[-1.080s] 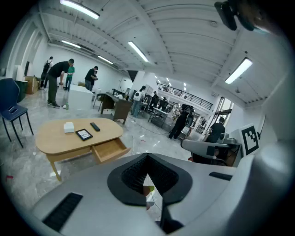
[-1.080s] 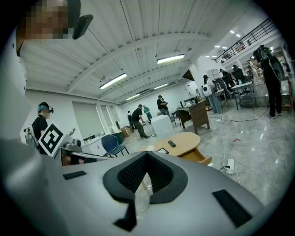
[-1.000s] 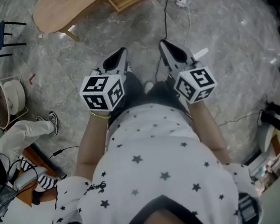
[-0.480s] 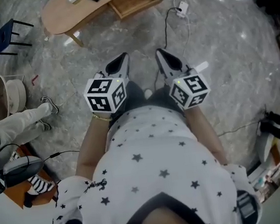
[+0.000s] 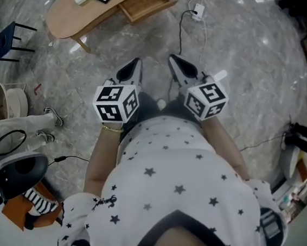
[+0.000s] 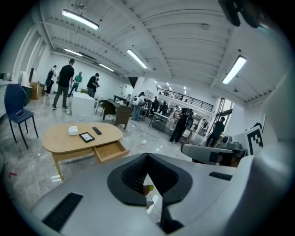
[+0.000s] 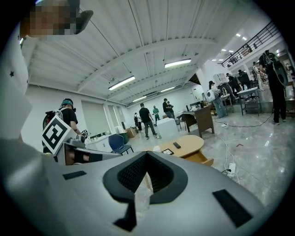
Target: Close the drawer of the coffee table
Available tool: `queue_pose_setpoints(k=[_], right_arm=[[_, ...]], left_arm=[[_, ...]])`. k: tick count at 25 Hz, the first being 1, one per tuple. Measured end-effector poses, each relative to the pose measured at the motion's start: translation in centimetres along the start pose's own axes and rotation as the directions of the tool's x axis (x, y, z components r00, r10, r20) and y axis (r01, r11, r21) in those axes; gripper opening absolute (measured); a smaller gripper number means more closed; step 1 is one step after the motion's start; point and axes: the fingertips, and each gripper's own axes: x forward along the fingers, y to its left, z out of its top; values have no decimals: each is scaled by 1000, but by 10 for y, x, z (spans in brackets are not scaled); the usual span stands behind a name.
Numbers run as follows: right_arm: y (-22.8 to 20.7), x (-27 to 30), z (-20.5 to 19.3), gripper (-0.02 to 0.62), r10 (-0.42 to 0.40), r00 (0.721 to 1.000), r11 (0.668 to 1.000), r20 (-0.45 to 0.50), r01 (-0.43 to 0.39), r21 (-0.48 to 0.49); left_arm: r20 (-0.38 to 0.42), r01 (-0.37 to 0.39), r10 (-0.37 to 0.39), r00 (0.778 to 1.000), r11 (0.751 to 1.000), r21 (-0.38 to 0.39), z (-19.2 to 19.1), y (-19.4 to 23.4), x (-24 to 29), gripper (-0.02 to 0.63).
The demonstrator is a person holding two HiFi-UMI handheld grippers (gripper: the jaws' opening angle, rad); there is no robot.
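Left gripper [image 5: 134, 64] and right gripper [image 5: 173, 61], jaws together and empty, well short of the open drawer [image 5: 143, 3] ahead; an off-centre push may jam it askew.

Open floor [image 5: 244, 55] reaches the coffee table [image 5: 71, 16]; power strip [image 5: 198, 11] and cable [image 5: 181, 32] lie right of its drawer [image 5: 143, 3].

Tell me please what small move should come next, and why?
Probably walk forward toward the coffee table: its drawer stands pulled out, far ahead of the left gripper and right gripper, both shut and empty.
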Motion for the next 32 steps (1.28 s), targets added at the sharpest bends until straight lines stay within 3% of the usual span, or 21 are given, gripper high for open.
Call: queue_pose_setpoints(k=[19,32], right_arm=[[-9,-11,-9,7,13,1000,1000,-23,-12,11],[-63,36,19,8,-15,1000,999,-22,16,46]], left_arm=[[-7,-17,17,1000,1000,-9,-8,-17,11,8],[-30,12,-12,999,1000,0,32,6,76,8]])
